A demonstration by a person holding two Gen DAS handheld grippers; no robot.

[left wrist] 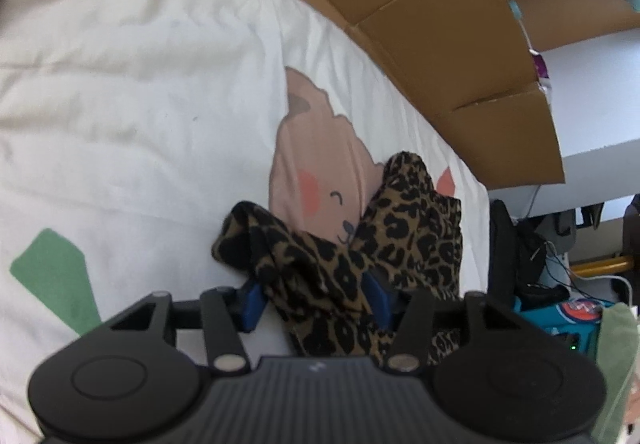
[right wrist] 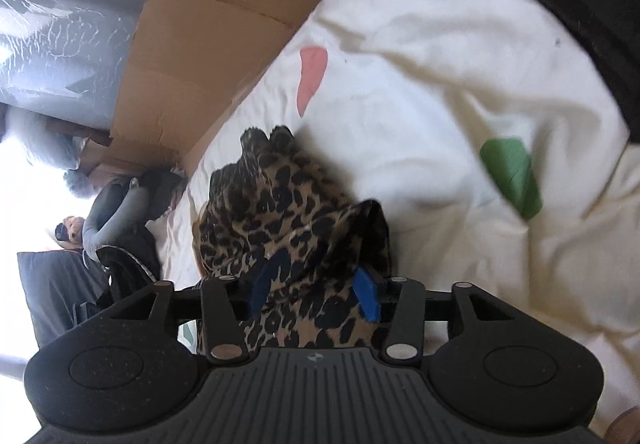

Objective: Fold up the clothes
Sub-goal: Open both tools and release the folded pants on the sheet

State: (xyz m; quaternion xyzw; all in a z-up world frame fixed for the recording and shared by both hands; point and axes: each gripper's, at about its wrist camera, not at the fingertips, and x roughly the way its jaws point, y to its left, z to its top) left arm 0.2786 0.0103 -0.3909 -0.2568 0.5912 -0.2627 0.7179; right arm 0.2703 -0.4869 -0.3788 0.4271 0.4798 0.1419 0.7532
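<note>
Both claws, left (left wrist: 314,298) and right (right wrist: 314,292), pinch the bunched leopard garment (left wrist: 360,244) above the bed (left wrist: 140,83) (cartoon-printed sheet), so keeping equal tension should spread it flat for folding.

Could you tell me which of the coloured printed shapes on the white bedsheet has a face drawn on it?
The pale pink animal-shaped print behind the leopard-print garment: it has a closed eye and blush cheek; the green patch is plain.

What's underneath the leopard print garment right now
Under the leopard print garment lies the white bedsheet, with its pink cartoon animal print partly covered. Both the left gripper and right gripper grip the fabric. Whatever sits directly beneath the bunched cloth is hidden.
</note>
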